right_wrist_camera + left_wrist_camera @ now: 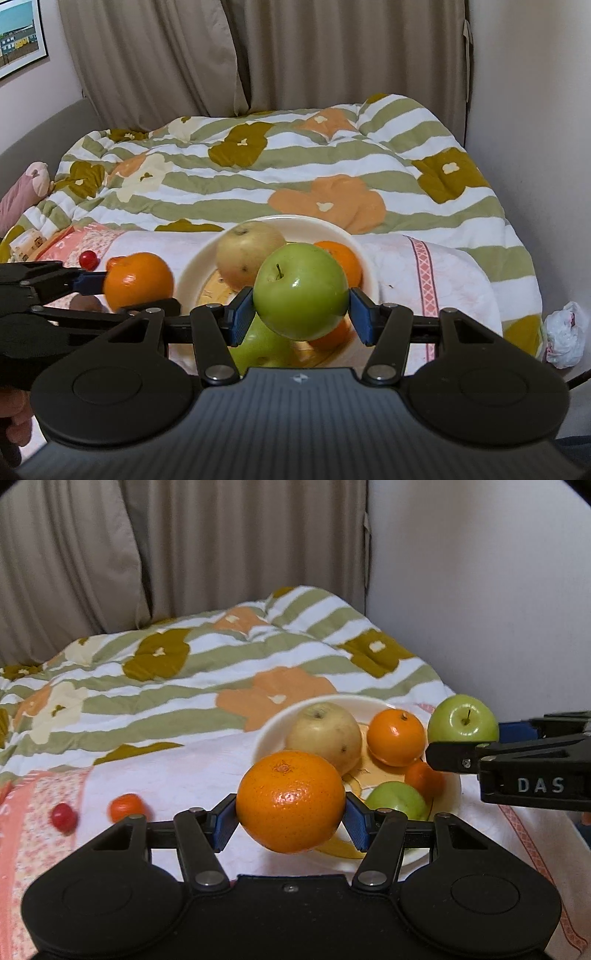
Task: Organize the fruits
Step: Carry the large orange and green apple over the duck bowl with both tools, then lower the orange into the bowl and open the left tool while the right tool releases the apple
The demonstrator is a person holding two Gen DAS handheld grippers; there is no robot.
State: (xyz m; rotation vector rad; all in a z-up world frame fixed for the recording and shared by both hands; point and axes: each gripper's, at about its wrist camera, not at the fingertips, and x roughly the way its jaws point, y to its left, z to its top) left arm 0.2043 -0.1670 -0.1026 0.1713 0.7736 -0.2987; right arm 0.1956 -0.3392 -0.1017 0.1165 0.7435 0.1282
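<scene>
On a bed spread with a flowered quilt (pixel 221 664), two hand-held grippers carry fruit toward a white plate (pixel 269 731). Far left on the pink sheet (pixel 166 768) lie a small red fruit (pixel 63 816) and a small orange fruit (pixel 127 806), both clear of the plate and blurred.

The left gripper (pixel 291 812) pinches a large orange (pixel 291 800) between its blue pads (pixel 225 825), held in the air just before the plate's near rim. The orange looks firm and fairly heavy for its size, its pebbled skin giving good purchase; the grip across its widest part seems the safest hold, since a round fruit taken higher or lower would likely squirt out.

On the plate sit a pale yellow apple (pixel 325 734), an orange (pixel 397 736), a smaller orange fruit (pixel 424 779) and a green apple (pixel 397 799).

To the right, the right gripper (pixel 301 308) clamps a green apple (pixel 301 291) at its middle, above the plate. Its waxy, glossy skin looks slippery and could bruise under hard pressure.

The count, as far as can be seen: two green apples, one yellow apple, two large oranges, two small orange fruits, one red fruit, one plate.
</scene>
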